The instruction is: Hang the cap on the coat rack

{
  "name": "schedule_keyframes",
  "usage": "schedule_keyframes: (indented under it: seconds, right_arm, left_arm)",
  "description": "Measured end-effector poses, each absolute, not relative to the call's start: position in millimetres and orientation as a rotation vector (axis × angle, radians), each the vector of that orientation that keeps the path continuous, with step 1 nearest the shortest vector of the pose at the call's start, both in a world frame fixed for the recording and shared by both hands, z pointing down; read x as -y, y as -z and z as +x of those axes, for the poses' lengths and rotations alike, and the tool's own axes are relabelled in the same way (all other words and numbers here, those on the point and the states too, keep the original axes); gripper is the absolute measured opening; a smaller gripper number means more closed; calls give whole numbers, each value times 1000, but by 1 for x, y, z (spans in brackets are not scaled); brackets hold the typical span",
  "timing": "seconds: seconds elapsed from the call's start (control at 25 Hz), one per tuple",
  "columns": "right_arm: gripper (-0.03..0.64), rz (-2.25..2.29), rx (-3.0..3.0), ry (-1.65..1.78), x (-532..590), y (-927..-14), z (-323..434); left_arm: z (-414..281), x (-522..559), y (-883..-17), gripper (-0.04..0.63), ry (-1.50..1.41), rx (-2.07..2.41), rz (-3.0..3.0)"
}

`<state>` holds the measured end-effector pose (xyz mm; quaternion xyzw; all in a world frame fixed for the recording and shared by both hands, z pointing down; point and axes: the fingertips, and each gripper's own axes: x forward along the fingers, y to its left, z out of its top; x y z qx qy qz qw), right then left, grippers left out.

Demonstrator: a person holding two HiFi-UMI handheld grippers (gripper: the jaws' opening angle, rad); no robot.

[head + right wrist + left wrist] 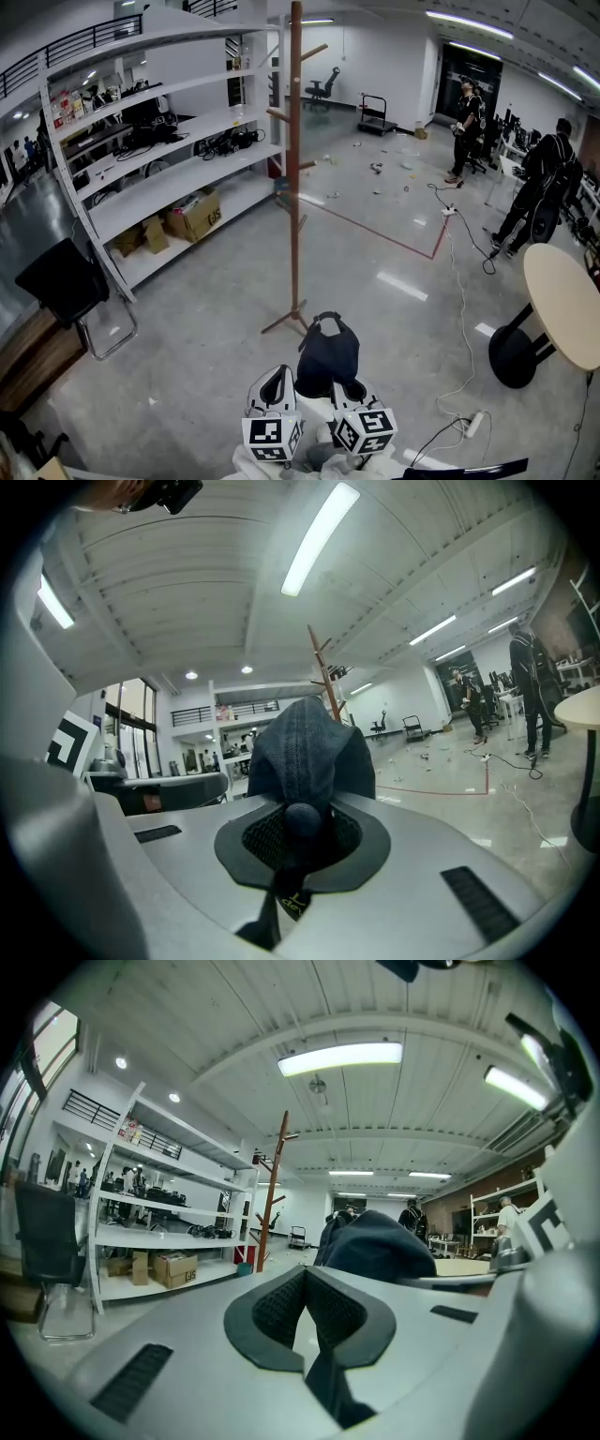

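The hanging has not begun; from where I stand, the job is in its carrying stage. On the left, the left gripper (274, 377) is empty, its jaws drawn close together with nothing between them. It rides just beside the cap and takes no part in the hold.

Ahead stands the wooden coat rack (295, 169), well apart from both grippers across bare floor. Every peg I can see on it is empty.

The dark cap (328, 354) is in the air just in front of the person, low and a little right of the rack's foot. The right gripper (350, 386) holds it, jaws pinched nearly shut on the fabric, with a small round knob of the cap sitting right in the bite. What is left, I judge, is the whole approach, a lift to peg height and the release.

The rack's top runs out of the head view. The person's hands are hidden behind the marker cubes. I cannot make out the cap's brim or which way it faces, since the crown blocks it.
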<state>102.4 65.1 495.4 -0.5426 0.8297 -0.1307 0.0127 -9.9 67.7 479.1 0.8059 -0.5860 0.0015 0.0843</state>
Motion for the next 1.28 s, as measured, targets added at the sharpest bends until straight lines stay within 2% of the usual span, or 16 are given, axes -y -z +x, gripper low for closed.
schedule_keyframes:
  seconds: [1.28]
  right_arm:
    - [20,-1619,-2660,427,79,-502,91]
  left_arm:
    - [-20,65,-490,-9,-43,1815,2334]
